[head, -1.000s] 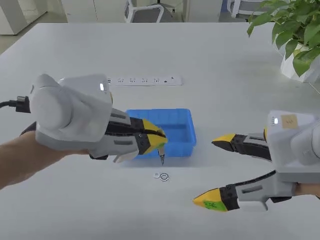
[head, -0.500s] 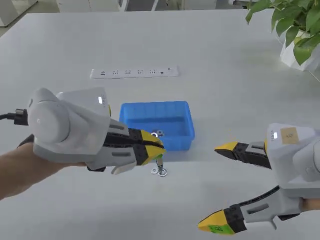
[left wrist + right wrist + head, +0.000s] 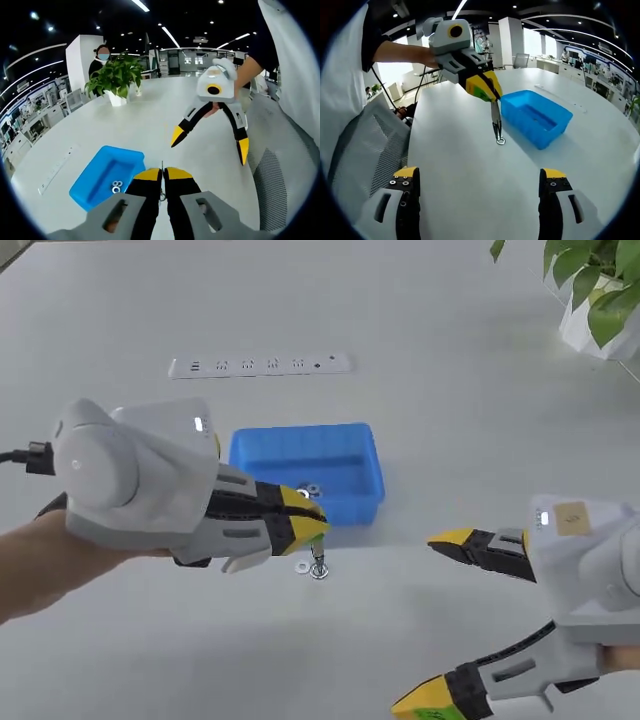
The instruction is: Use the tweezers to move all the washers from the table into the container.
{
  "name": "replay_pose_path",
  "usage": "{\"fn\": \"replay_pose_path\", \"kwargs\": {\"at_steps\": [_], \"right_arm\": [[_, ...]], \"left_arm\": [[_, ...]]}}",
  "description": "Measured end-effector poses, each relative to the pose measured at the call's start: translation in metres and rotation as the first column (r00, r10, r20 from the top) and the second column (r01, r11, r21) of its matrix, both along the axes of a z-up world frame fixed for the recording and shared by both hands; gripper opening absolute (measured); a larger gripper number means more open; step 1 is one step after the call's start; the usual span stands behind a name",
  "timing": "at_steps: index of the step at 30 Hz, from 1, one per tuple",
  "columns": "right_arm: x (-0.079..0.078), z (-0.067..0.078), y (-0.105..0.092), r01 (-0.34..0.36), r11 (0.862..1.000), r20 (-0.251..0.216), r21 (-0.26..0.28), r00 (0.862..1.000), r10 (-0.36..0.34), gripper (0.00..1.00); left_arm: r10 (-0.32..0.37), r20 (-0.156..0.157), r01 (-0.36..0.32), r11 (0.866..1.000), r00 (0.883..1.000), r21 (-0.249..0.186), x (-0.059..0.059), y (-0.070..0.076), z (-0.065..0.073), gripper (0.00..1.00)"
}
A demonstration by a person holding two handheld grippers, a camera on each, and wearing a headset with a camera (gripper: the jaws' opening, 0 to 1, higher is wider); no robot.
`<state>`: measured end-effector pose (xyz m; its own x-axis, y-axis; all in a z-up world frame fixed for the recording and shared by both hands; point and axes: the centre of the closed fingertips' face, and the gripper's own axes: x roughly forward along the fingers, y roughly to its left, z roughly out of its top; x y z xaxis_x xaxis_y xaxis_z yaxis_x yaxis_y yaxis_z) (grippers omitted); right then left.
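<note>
Right now the left claw [image 3: 315, 525] is pressed together on the tweezers [image 3: 318, 558]. The tweezers hang straight down from it, just in front of the blue box [image 3: 300, 432], on the side near the person. Two washers [image 3: 303, 567] lie on the white table [image 3: 480, 420] there, very close to the box but not in it. The tweezer tips are down at one of them. I cannot tell if the tips are pinching it or only touching it. A few shiny washers also lie inside the box, near its front wall.

From the left claw's own camera, its yellow tips [image 3: 162, 172] are tight together, and the thin tweezers [image 3: 162, 167] stick out between them.

The right claw [image 3: 420, 625] is spread wide and holds nothing. It hangs over the bare table, well off to the right of the box and nearer the person.

Behind the box, a white power strip [image 3: 260, 365] lies flat. A green plant [image 3: 590, 290] stands far behind the box, off to its right.
</note>
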<state>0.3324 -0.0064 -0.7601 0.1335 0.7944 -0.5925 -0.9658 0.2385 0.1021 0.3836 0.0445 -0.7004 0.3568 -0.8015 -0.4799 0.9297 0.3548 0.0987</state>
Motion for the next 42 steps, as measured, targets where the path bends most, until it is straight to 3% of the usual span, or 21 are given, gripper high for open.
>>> {"fn": "replay_pose_path", "kwargs": {"at_steps": [10, 11, 15, 21, 33, 37, 42], "right_arm": [[0.000, -0.002, 0.000, 0.012, 1.000, -0.013, 0.000, 1.000, -0.012, 0.99], [0.000, -0.002, 0.000, 0.012, 1.000, -0.012, -0.001, 1.000, -0.012, 0.99], [-0.003, -0.003, 0.001, 0.008, 1.000, -0.019, -0.003, 1.000, -0.008, 0.99], [-0.001, -0.003, 0.013, -0.030, 1.000, -0.021, 0.002, 0.999, 0.030, 0.97], [0.023, -0.003, 0.054, -0.155, 0.988, -0.006, 0.026, 0.988, 0.155, 0.80], [0.029, -0.007, 0.067, -0.209, 0.978, 0.046, 0.005, 0.977, 0.208, 0.66], [0.032, -0.012, 0.078, -0.264, 0.965, 0.029, -0.007, 0.964, 0.264, 0.54]], "left_arm": [[-0.005, -0.017, 0.005, 1.000, 1.000, 0.017, -0.001, -0.001, -0.010, 0.06], [-0.006, -0.012, 0.006, 1.000, 1.000, 0.002, 0.000, -0.002, -0.008, 0.06], [-0.007, -0.014, 0.007, 1.000, 1.000, 0.008, -0.001, -0.001, -0.008, 0.06], [-0.022, -0.035, 0.022, 1.000, 0.999, 0.011, -0.006, 0.001, -0.009, 0.06], [-0.023, -0.060, 0.024, 0.999, 0.998, 0.025, -0.003, 0.004, -0.010, 0.06], [-0.026, -0.083, 0.026, 1.000, 0.996, 0.007, -0.003, 0.001, -0.011, 0.06], [-0.022, -0.090, 0.023, 1.000, 0.996, 0.006, -0.002, 0.004, -0.011, 0.06]]}}
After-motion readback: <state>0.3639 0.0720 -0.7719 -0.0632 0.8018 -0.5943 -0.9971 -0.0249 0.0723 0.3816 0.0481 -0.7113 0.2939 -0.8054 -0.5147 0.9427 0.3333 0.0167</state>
